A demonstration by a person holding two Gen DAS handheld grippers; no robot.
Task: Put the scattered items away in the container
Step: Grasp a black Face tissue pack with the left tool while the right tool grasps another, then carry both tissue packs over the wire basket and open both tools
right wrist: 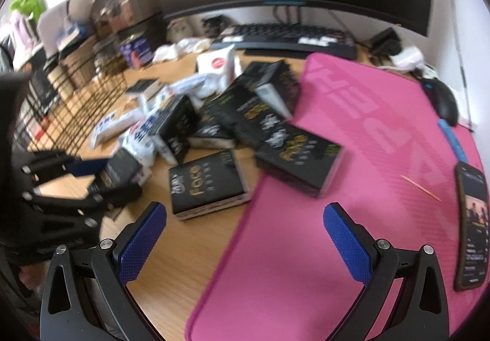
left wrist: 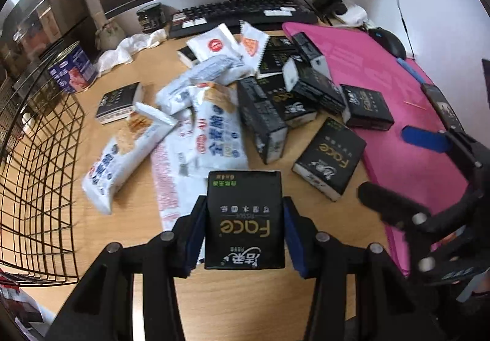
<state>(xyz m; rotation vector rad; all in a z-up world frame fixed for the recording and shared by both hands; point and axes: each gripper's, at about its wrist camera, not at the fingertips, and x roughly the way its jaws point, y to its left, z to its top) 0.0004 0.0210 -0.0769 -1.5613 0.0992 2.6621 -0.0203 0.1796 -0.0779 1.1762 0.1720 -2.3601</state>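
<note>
The left gripper has a black tissue pack clamped between its blue pads, jaws about half closed and pressing on the pack's two long sides. The pack sits just above the wooden desk, face up. Its long axis runs straight away from the camera, along the fingers, with the printed lettering upside down in the left wrist view — the green-marked end points toward the pile.

The grip is near the rear half of the pack, so the front end overhangs the pads; a soft pack could sag or slide out on a quick swing toward the wire basket at the left. The basket's rim stands up from the desk, and a low carry would likely catch the pack's leading end on the wire.

The right gripper hangs wide open with nothing between its pads, over the edge of the pink mat. The left gripper shows close at its left, so a clash is possible if both reach for the pile together.

Beyond lie the remaining black packs and white snack packets, heaped and overlapping — pulling one may drag others toward the keyboard.
</note>
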